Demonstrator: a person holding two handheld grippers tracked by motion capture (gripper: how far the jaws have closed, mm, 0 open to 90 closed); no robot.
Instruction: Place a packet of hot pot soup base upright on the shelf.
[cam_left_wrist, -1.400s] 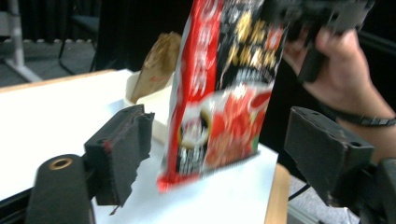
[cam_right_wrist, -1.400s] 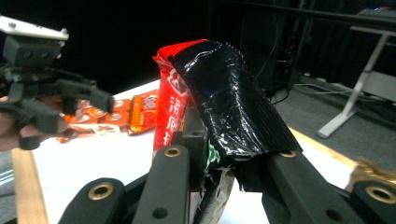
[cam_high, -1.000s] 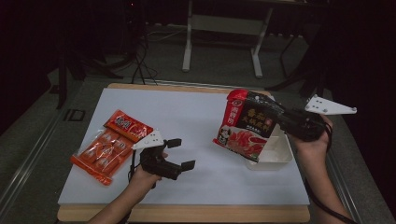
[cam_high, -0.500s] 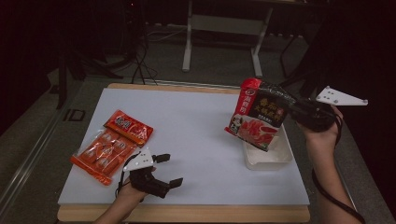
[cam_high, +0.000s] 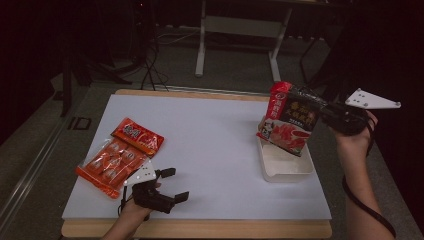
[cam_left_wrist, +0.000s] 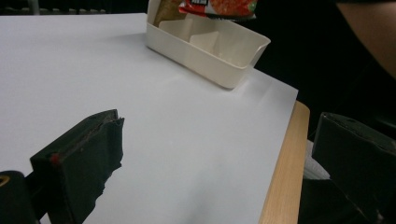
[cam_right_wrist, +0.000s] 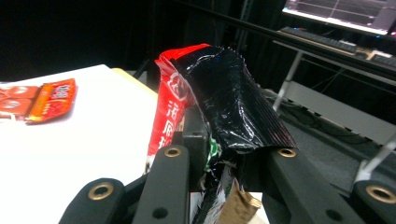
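Holding the black-and-red packet (cam_high: 291, 120) in my right gripper (cam_high: 327, 114), I have its jaws closed tight on the packet's crumpled edge, as the right gripper view shows with the foil (cam_right_wrist: 224, 102) bunched between them. The packet hangs tilted just above the cream tray (cam_high: 287, 167), its lower corner over the tray's far end but not yet inside.

To do this well, I would line the packet's long side up with the tray's long side, bring it down until its bottom edge rests on the tray floor, and only then let go, so it does not tip over the rim.

My left gripper (cam_high: 170, 187) sits low, well apart from the tray toward the near edge of the table (cam_high: 210, 150), jaws wide apart with nothing between them. Two orange-red packets (cam_high: 120, 157) lie beyond it, farther still from the tray.
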